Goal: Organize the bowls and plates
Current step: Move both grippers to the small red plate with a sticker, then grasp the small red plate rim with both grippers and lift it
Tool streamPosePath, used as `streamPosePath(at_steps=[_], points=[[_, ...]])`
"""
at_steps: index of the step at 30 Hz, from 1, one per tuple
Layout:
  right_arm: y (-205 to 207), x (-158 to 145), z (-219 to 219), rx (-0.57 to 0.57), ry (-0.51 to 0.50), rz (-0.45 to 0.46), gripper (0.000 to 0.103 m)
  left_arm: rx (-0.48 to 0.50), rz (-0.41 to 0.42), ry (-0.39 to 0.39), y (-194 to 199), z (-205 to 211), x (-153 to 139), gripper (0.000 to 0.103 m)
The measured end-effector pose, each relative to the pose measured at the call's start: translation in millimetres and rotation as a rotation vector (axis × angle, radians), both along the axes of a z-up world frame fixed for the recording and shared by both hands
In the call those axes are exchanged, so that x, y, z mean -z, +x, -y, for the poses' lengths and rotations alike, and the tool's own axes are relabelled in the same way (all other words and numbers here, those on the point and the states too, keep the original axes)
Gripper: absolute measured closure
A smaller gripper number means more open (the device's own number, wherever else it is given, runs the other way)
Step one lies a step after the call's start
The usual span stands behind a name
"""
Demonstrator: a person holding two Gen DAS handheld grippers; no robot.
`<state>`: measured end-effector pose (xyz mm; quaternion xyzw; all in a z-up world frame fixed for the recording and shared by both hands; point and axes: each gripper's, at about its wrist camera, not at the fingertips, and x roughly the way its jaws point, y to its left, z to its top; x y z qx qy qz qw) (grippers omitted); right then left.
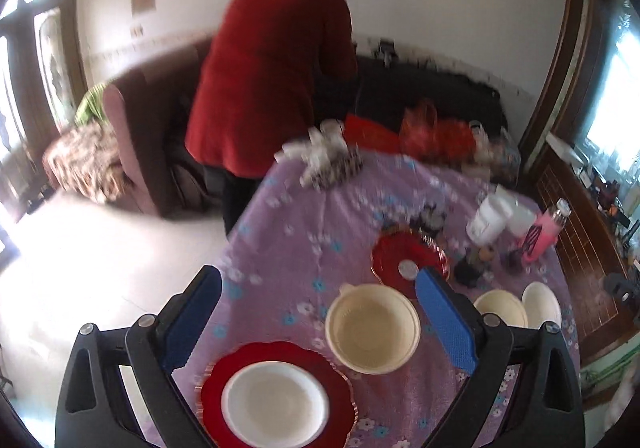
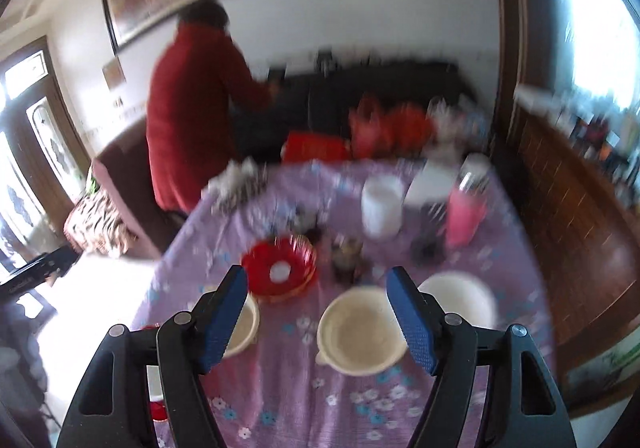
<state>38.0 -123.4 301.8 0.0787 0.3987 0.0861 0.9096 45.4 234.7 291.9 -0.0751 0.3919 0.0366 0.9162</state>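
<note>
In the left wrist view my left gripper (image 1: 318, 284) is open and empty above the purple floral table (image 1: 288, 248). Below it a white bowl (image 1: 275, 402) sits on a red plate (image 1: 340, 384). A cream bowl (image 1: 372, 328) stands between the fingers. Another red plate (image 1: 400, 256) lies beyond, and a second cream bowl (image 1: 500, 308) and a white bowl (image 1: 542, 304) sit to the right. In the right wrist view my right gripper (image 2: 316, 282) is open and empty over a cream bowl (image 2: 360, 332), with a cream bowl (image 2: 244, 328) at left, a white bowl (image 2: 464, 300) at right and the red plate (image 2: 280, 268) ahead.
A white tub (image 2: 382, 207), a pink bottle (image 2: 466, 207) and dark jars (image 2: 348, 252) stand at the table's far right. Red bags (image 1: 432, 131) lie at the far edge. A person in red (image 1: 272, 67) stands by a brown sofa (image 1: 136, 135). A wooden cabinet (image 2: 560, 183) stands at right.
</note>
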Motion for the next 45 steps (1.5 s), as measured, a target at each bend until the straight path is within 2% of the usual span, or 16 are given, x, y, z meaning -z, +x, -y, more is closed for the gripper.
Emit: streamPosePath(at_steps=[3, 6, 7, 11, 15, 22, 28, 34, 38, 39, 40, 41, 43, 45], points=[[35, 53, -7, -0.031, 0.054, -0.085, 0.029, 0.018, -0.092, -0.048, 47, 8, 52, 0.005], [67, 101, -25, -0.063, 0.107, -0.169, 0.040, 0.036, -0.155, -0.079, 78, 16, 88, 0.006], [79, 117, -32, -0.077, 0.119, -0.196, 0.046, 0.054, -0.178, -0.095, 94, 20, 103, 0.008], [116, 161, -54, -0.094, 0.116, -0.263, 0.053, 0.114, -0.245, -0.106, 138, 36, 139, 0.022], [149, 191, -66, -0.057, 0.121, -0.306, 0.053, 0.131, -0.293, -0.153, 179, 46, 170, 0.030], [185, 221, -65, -0.006, 0.149, -0.345, 0.053, 0.126, -0.367, -0.211, 220, 56, 208, 0.030], [198, 237, -71, 0.018, 0.119, -0.365, 0.053, 0.127, -0.437, -0.246, 247, 64, 234, 0.030], [206, 252, -72, 0.032, 0.123, -0.400, 0.053, 0.143, -0.503, -0.240, 260, 77, 254, 0.031], [208, 259, -75, 0.035, 0.152, -0.410, 0.054, 0.165, -0.507, -0.221, 264, 86, 254, 0.030], [208, 260, -75, 0.037, 0.155, -0.408, 0.058, 0.171, -0.508, -0.219, 265, 87, 254, 0.032], [208, 262, -76, 0.039, 0.157, -0.408, 0.069, 0.187, -0.507, -0.227, 265, 90, 254, 0.042], [207, 262, -76, 0.043, 0.160, -0.404, 0.074, 0.201, -0.507, -0.218, 265, 94, 254, 0.044], [205, 261, -76, 0.057, 0.151, -0.385, 0.074, 0.204, -0.501, -0.170, 263, 98, 252, 0.052], [202, 256, -75, 0.066, 0.144, -0.357, 0.077, 0.194, -0.488, -0.174, 262, 94, 250, 0.060]])
